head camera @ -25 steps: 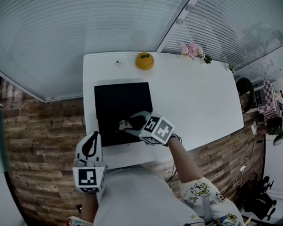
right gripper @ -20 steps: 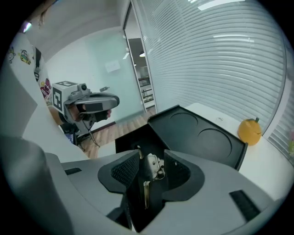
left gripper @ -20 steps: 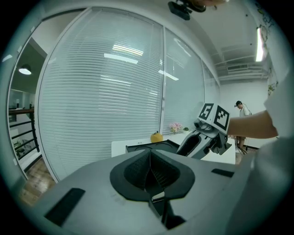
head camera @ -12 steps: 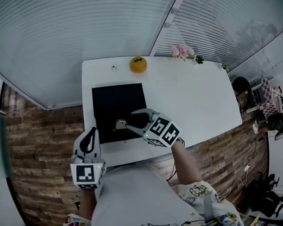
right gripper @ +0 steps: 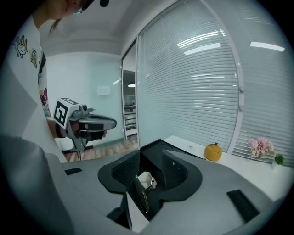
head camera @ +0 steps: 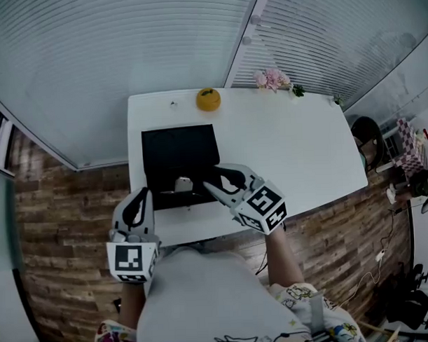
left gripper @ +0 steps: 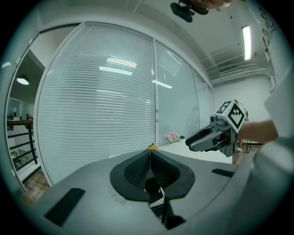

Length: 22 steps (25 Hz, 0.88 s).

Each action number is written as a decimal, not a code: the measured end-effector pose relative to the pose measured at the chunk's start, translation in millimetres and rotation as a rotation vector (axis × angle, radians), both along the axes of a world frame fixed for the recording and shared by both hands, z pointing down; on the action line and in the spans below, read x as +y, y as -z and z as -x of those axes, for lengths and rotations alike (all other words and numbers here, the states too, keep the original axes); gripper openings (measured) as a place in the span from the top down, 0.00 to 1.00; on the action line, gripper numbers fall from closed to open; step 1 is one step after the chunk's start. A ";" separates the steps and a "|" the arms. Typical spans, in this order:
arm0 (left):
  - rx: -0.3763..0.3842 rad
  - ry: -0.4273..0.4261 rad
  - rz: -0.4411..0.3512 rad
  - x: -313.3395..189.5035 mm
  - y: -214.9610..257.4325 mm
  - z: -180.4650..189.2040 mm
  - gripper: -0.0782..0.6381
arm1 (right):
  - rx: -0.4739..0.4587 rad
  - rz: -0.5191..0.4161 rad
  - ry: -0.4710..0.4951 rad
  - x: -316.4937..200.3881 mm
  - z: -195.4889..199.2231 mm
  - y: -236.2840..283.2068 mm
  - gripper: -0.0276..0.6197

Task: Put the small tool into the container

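Observation:
A black shallow container (head camera: 180,155) lies on the left part of a white table (head camera: 290,150). The small silvery tool (head camera: 183,183) rests just inside its near edge. My right gripper (head camera: 211,179) stands open a little to the right of the tool, not touching it; in the right gripper view the tool (right gripper: 146,180) shows low between the parted jaws of that gripper (right gripper: 149,167). My left gripper (head camera: 140,201) hangs shut near the table's front left edge, with nothing between its closed pads (left gripper: 142,167).
An orange round fruit (head camera: 208,99) sits at the table's far edge behind the container. Pink flowers (head camera: 270,78) lie at the far right by the slatted blinds. A brick-patterned floor surrounds the table.
The right gripper has drawn back to the right, away from the tool, which stays in the container's near edge. The left gripper has hardly moved.

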<state>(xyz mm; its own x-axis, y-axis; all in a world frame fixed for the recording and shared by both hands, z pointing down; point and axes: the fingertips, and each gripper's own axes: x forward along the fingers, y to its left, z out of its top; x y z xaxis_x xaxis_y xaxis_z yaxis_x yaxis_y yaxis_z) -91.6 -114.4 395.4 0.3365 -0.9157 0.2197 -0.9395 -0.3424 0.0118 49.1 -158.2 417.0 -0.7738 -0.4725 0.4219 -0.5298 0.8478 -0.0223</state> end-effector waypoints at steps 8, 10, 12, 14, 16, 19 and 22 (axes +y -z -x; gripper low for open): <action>0.018 -0.013 -0.005 12.3 2.2 -9.7 0.88 | -0.194 -0.066 -0.106 21.6 -20.2 25.3 0.74; 0.028 -0.018 0.000 14.3 0.4 -14.3 0.88 | -0.232 -0.086 -0.135 24.8 -26.7 29.5 0.75; 0.033 -0.024 0.006 17.0 -1.3 -17.5 0.88 | -0.264 -0.102 -0.161 29.8 -30.6 33.4 0.78; 0.026 -0.032 0.010 18.6 -1.7 -19.1 0.88 | -0.296 -0.113 -0.176 35.8 -31.8 37.6 0.82; 0.018 -0.041 0.010 18.8 -1.3 -20.8 0.88 | -0.319 -0.123 -0.192 40.2 -33.7 40.8 0.86; 0.020 -0.053 0.005 17.9 -2.2 -24.8 0.88 | -0.328 -0.140 -0.226 42.5 -39.7 43.2 0.89; 0.028 -0.057 0.014 19.2 -3.0 -28.8 0.88 | -0.323 -0.156 -0.270 45.0 -48.5 44.8 0.91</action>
